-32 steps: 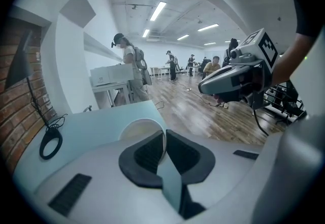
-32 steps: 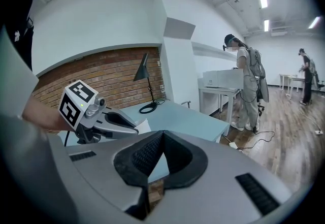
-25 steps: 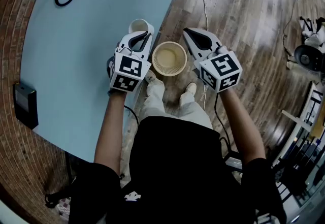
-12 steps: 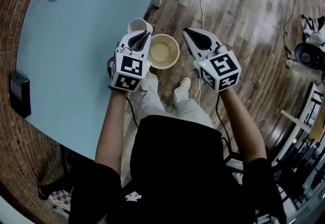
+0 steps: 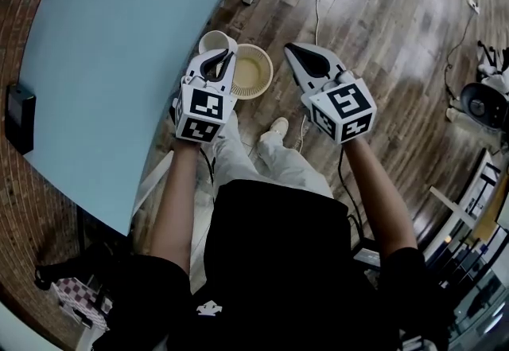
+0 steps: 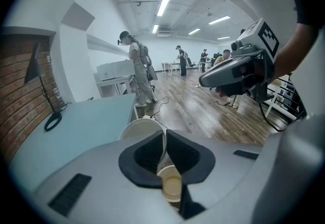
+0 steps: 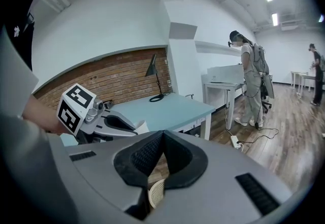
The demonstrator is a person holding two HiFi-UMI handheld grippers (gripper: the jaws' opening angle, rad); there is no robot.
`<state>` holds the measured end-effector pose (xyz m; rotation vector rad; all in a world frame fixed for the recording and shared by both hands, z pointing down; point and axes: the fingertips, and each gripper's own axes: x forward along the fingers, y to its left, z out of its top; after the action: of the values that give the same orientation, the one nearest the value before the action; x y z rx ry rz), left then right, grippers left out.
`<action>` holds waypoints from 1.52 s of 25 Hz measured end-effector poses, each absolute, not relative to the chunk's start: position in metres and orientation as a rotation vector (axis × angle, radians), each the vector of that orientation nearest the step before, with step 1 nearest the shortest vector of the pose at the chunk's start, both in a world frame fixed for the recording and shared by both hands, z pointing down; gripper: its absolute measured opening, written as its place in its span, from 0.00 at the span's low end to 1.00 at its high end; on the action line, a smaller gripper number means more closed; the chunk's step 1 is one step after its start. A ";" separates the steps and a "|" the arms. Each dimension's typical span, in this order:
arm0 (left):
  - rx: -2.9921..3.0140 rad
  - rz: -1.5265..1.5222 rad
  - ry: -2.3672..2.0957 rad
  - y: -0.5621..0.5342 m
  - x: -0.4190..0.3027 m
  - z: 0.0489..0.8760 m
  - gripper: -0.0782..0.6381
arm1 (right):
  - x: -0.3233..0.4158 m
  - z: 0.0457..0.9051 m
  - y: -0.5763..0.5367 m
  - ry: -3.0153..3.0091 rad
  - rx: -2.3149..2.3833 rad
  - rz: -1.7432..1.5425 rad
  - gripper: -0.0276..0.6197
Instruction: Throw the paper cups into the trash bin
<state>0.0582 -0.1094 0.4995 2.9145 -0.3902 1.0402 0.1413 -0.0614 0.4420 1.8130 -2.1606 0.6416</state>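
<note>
Left gripper (image 5: 223, 57) is clamped on the side wall of a white paper cup (image 5: 215, 42), holding it at the edge of the light blue table (image 5: 103, 63), right beside the wicker trash bin (image 5: 253, 71) on the wood floor (image 5: 382, 7). Right gripper (image 5: 292, 49) has its jaws pressed together (nothing in them) on the bin's other side.

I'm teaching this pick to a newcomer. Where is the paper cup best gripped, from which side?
At the rim: the paper cup is hollow with an open mouth, so come from the mouth side, one jaw inside, one outside, as the left gripper shows.
</note>
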 end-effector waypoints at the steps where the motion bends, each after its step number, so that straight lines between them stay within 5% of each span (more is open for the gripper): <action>1: 2.903 1.040 -0.412 -0.106 0.057 0.502 0.15 | 0.142 0.444 -0.059 -2.170 1.801 0.645 0.05; 38: 2.623 1.265 -0.351 -0.036 0.017 0.694 0.15 | 0.107 0.619 -0.024 -2.104 1.705 1.003 0.05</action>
<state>0.0173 -0.0362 0.6944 2.6231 -0.3506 1.2654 0.1074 -0.0243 0.6190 1.7049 -2.1045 1.0027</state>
